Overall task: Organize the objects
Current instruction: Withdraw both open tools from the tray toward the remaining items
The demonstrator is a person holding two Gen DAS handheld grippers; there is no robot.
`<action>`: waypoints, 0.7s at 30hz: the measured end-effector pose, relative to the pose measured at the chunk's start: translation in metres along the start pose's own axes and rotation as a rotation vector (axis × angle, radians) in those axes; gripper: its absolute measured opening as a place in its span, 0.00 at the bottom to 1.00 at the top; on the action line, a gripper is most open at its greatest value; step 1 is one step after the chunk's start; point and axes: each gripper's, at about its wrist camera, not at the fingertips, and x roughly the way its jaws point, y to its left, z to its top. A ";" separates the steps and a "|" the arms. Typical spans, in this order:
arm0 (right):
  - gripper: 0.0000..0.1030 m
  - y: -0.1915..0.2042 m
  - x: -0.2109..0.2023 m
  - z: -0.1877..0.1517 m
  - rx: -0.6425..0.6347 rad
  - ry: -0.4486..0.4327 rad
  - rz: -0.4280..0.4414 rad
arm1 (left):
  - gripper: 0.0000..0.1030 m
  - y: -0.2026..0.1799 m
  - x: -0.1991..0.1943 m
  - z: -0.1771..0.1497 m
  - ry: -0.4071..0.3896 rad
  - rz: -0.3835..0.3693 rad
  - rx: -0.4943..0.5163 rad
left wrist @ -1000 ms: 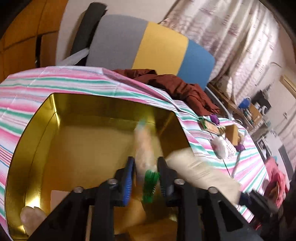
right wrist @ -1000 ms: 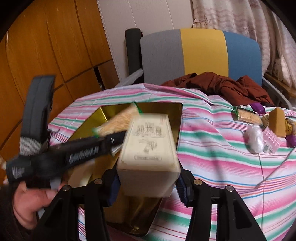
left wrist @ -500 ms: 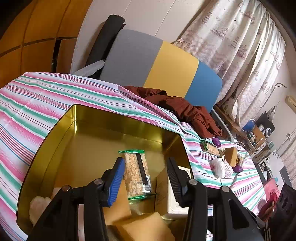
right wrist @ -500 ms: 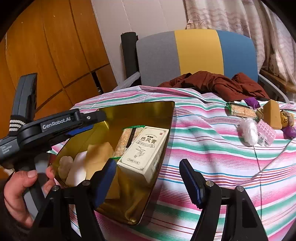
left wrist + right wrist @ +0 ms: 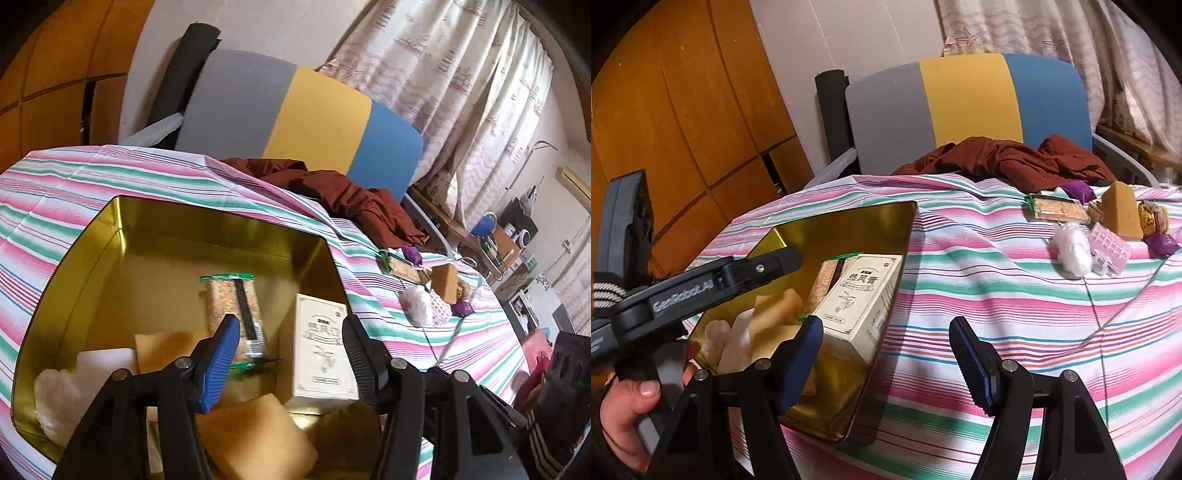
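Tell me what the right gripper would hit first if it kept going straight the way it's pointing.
Probably the striped tablecloth, just right of the gold tin. The right gripper is open and empty; depth is uncertain.

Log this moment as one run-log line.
left gripper: opening, empty, over gold tin | right gripper: open, empty | cream box, snack bar: in tin | loose items: on striped cloth

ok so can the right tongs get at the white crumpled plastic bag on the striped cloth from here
Probably yes. The right tongs are open and empty, and bare striped tablecloth lies between them and the white crumpled plastic bag, with nothing blocking.
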 end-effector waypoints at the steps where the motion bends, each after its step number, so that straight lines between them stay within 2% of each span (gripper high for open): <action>1: 0.70 -0.002 0.000 0.000 0.007 -0.002 -0.003 | 0.57 -0.002 0.000 0.000 0.002 0.000 0.003; 11: 0.70 -0.015 -0.005 0.000 0.043 -0.017 -0.016 | 0.57 -0.018 -0.002 -0.003 0.019 -0.012 0.030; 21: 0.70 -0.036 -0.011 -0.002 0.087 -0.031 -0.044 | 0.57 -0.045 0.003 -0.013 0.055 -0.039 0.099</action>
